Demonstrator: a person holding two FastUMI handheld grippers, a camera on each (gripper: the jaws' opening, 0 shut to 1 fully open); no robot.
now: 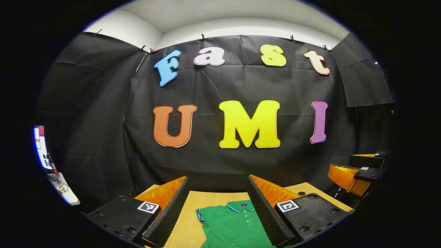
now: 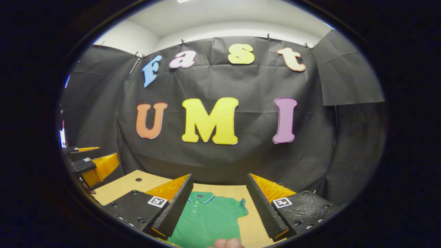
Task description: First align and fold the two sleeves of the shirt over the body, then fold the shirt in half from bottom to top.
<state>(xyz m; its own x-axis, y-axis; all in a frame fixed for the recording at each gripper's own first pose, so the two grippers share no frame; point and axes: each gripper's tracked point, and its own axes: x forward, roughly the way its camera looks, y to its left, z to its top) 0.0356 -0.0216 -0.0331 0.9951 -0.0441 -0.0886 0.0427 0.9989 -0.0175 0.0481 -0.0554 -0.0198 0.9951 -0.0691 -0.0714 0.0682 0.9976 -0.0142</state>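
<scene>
The green shirt (image 1: 234, 224) lies flat on the table (image 1: 187, 220), its hem cut off. Left gripper (image 1: 217, 193) and right gripper (image 2: 219, 193) hover spread, pinching nothing.

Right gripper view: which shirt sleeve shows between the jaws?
The sleeve right of the collar, spread flat on the table; the other is hidden behind the right gripper.

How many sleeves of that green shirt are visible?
2. One sleeve lies spread flat on the wooden table in the left gripper view; the other sleeve shows in the right gripper view, also unfolded.
</scene>
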